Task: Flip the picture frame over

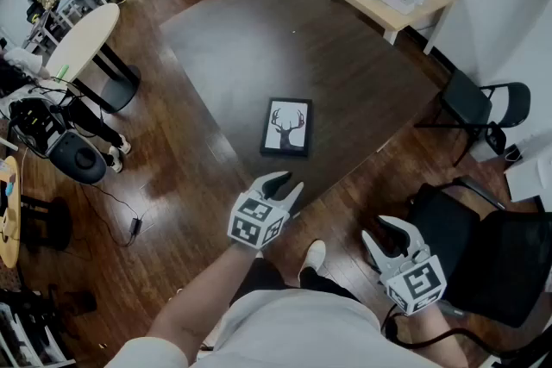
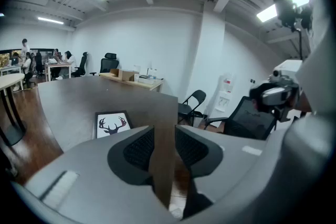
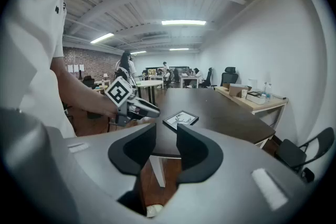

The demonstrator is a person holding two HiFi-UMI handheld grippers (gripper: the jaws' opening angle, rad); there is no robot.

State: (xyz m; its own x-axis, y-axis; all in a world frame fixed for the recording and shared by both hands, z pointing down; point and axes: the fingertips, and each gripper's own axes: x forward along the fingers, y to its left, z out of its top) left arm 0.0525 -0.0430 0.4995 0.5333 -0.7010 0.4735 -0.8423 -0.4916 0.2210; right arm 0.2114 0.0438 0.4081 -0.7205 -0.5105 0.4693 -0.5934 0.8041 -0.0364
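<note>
While the picture frame [image 1: 286, 127] lies face up on the tabletop [image 1: 345, 56], the left tool [image 1: 289, 183] and right tool [image 1: 377, 230] hang half open, empty. It seems best to pinch its near edge, then turn slowly.

The picture frame [image 1: 286, 127] lies face up on the dark table [image 1: 250, 39], left gripper [image 1: 285, 184] near it, right gripper [image 1: 383, 232] apart.

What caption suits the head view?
Both open, the left gripper and right gripper hover short of a black-framed deer picture lying face up on a dark wooden table.
</note>
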